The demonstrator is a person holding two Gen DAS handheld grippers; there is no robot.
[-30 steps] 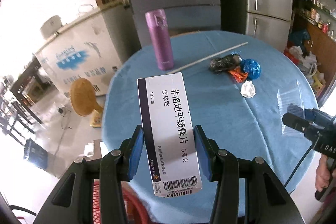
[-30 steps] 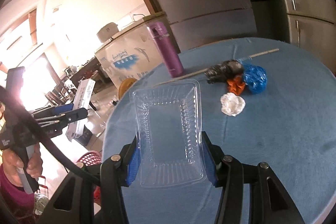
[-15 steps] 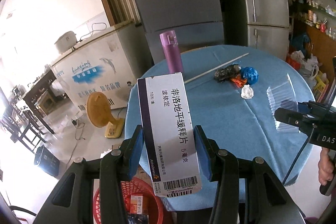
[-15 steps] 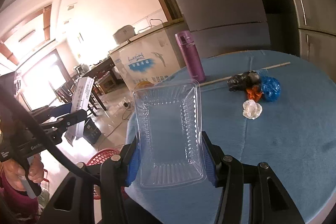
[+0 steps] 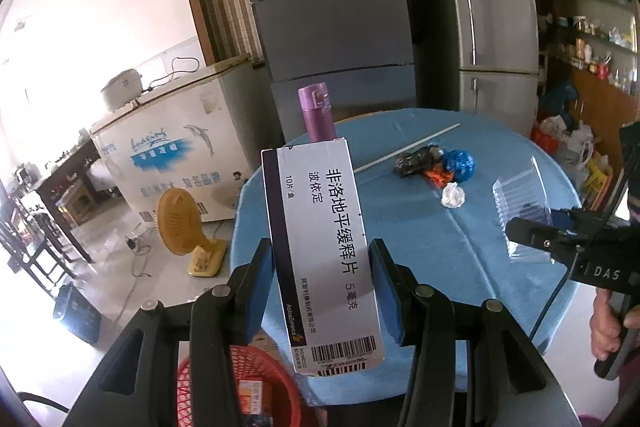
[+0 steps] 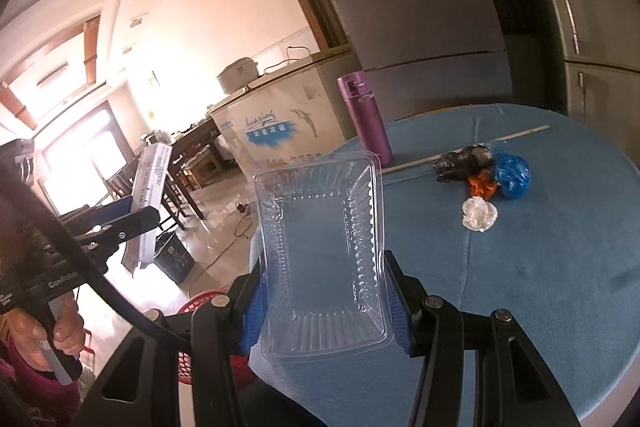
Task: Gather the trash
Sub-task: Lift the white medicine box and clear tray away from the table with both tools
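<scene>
Both grippers have pulled back from the surface (image 5: 500, 259); left gripper (image 5: 322, 291) clamps a pill box (image 5: 320, 247) lengthwise above the red basket (image 5: 276, 383), right gripper (image 6: 322, 301) clamps an empty clear tray (image 6: 322, 251).

Each gripper, left gripper (image 5: 322, 287) and right gripper (image 6: 322, 301), is built of black arms joined by silver screws and tipped with blue pads (image 5: 262, 287). White "DAS" lettering and a black cable are seen on the right one. Bare-skinned hands (image 6: 44, 339) and a magenta sleeve (image 6: 24, 383) are visible.
</scene>
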